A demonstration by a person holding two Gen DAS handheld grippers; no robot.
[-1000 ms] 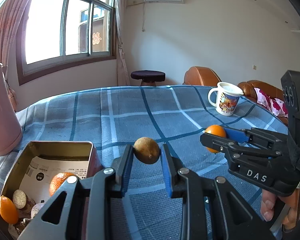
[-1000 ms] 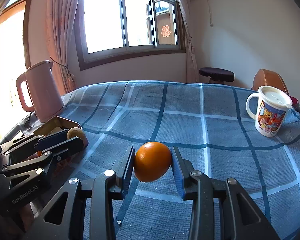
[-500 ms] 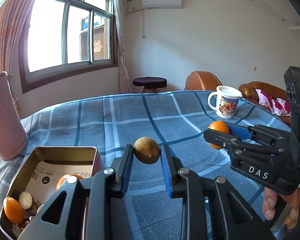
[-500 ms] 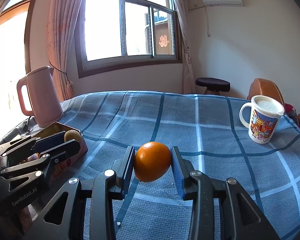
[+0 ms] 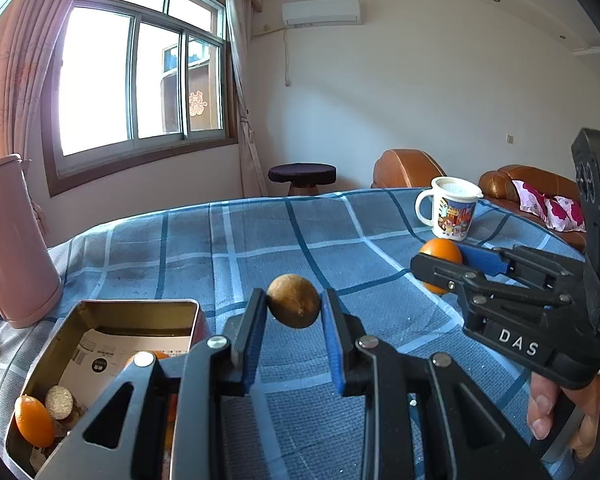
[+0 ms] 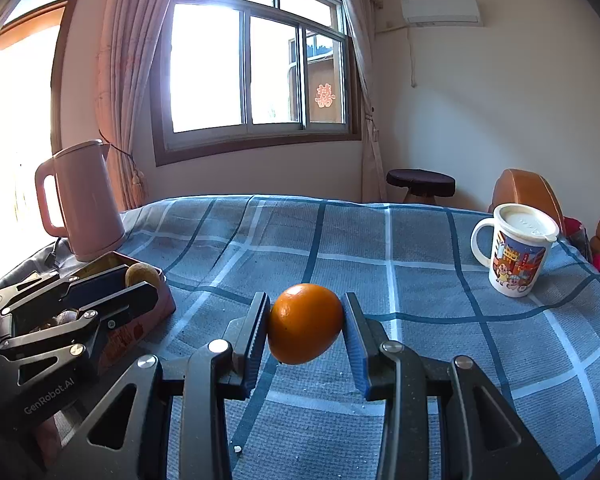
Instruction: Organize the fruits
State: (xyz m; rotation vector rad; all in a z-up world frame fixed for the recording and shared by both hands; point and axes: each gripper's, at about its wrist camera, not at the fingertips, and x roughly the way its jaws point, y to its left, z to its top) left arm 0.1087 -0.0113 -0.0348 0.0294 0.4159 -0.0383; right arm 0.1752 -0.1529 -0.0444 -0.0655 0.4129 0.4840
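Observation:
My left gripper (image 5: 294,308) is shut on a brown round fruit (image 5: 294,301) and holds it above the table, just right of an open metal tin (image 5: 100,312). The tin holds a small orange fruit (image 5: 34,424), a pale round piece (image 5: 59,402) and other fruit partly hidden by my gripper. My right gripper (image 6: 305,320) is shut on an orange (image 6: 305,324) and holds it above the blue plaid cloth. In the left wrist view the right gripper (image 5: 444,264) is to the right with the orange (image 5: 440,252). In the right wrist view the left gripper (image 6: 140,280) is over the tin (image 6: 156,304).
A pink kettle (image 6: 80,204) stands at the table's left, behind the tin. A white cartoon mug (image 6: 516,248) with a lid stands at the right. A dark stool (image 5: 302,174) and brown sofa (image 5: 532,184) are beyond the table (image 5: 260,240).
Both grippers have risen and tilted up a little, still holding their fruits. The tin and table now sit lower in both views.

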